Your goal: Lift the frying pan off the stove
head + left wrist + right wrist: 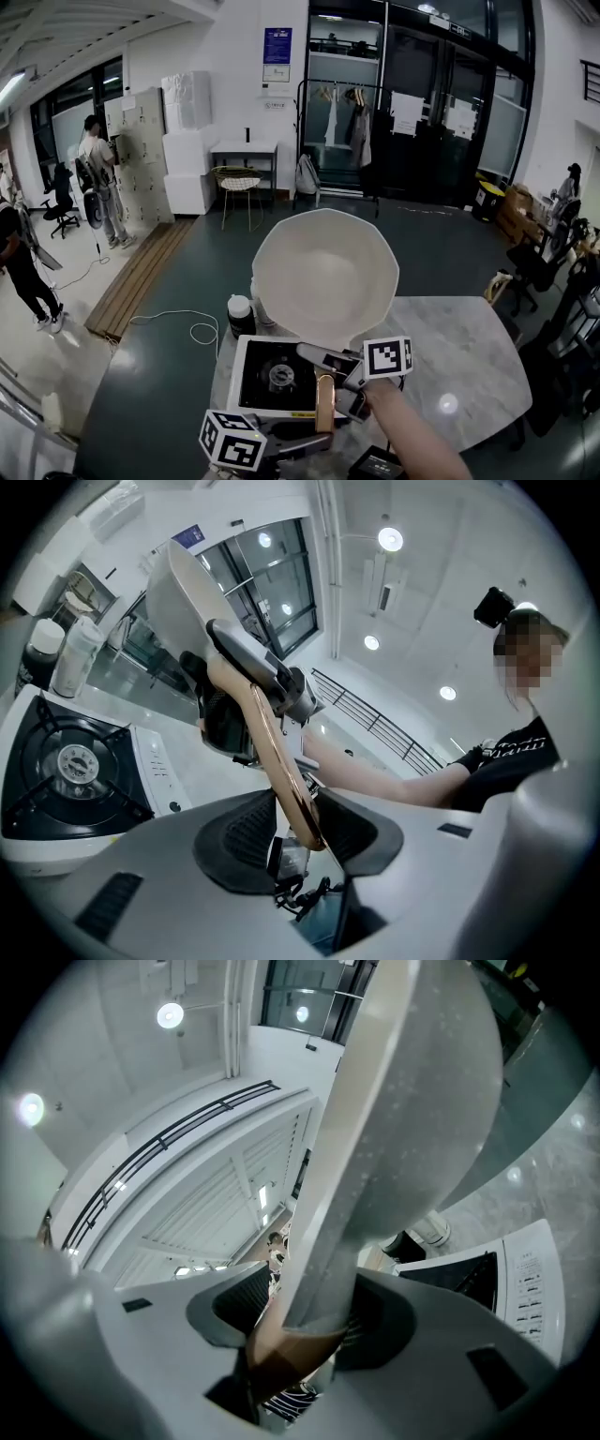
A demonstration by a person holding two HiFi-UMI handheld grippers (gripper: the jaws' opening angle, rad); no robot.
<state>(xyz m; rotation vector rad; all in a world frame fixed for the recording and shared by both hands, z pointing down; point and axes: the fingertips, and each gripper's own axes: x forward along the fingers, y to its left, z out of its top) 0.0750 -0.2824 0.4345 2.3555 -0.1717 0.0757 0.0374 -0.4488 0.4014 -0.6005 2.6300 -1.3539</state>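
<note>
Between the jaws of the left claw (305, 825), the thin brown handle (279, 761) of the pan (183, 592) is squeezed near its end. The jaws are set about half open, and both pads are pressed on the wood.

Further up the same handle, close to where it meets the pan, the right claw (305, 1314) is shut on it too. Its jaws are spread a bit wider, because the handle is thicker there, grey above and brown below.

From the head view, the pan is seen held up in the air above the stove (281, 377) and apart from it. The pan is tipped up, so its white inside is turned to the camera. The handle is pointed down and back, with the right claw high on it and the left claw low on it.

Under the pan, the black burner (279, 375) of the white stove is left bare. The stove is set on the left part of a pale stone table (459, 356). A dark bottle (241, 315) with a white cap is stood just behind the stove. Around the table, a dark green floor (178, 281) is seen.
</note>
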